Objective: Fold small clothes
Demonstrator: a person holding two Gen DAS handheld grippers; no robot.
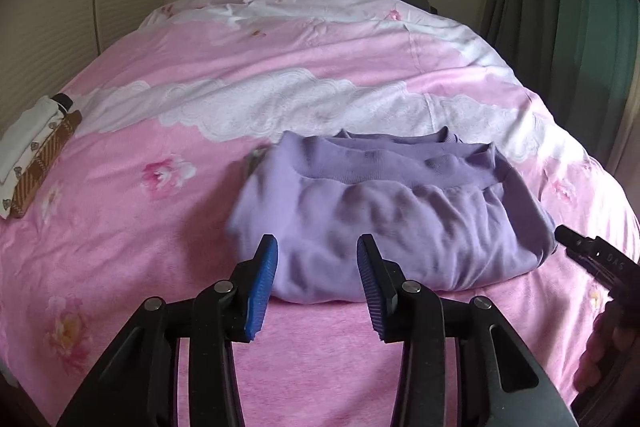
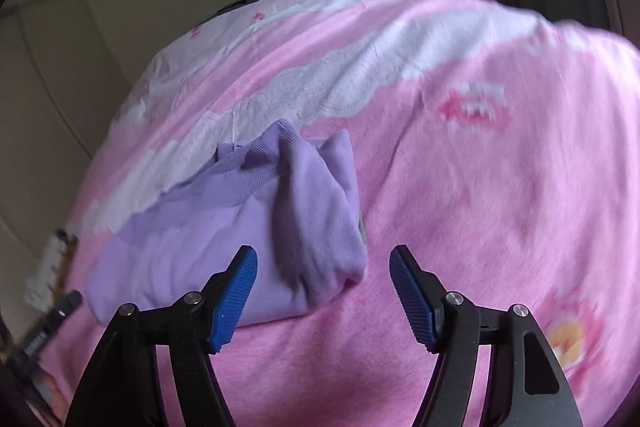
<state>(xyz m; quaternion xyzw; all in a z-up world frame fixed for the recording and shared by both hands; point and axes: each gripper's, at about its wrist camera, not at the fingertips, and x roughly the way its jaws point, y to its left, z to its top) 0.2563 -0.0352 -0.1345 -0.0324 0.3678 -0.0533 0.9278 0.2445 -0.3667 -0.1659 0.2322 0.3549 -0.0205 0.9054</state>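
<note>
Lilac garment folded on pink bedspread, left gripper and right gripper jaws wide, seemingly empty.

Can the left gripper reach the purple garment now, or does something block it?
Probably yes. The left gripper is open, right at the near edge of the folded purple garment; nothing lies between.
</note>
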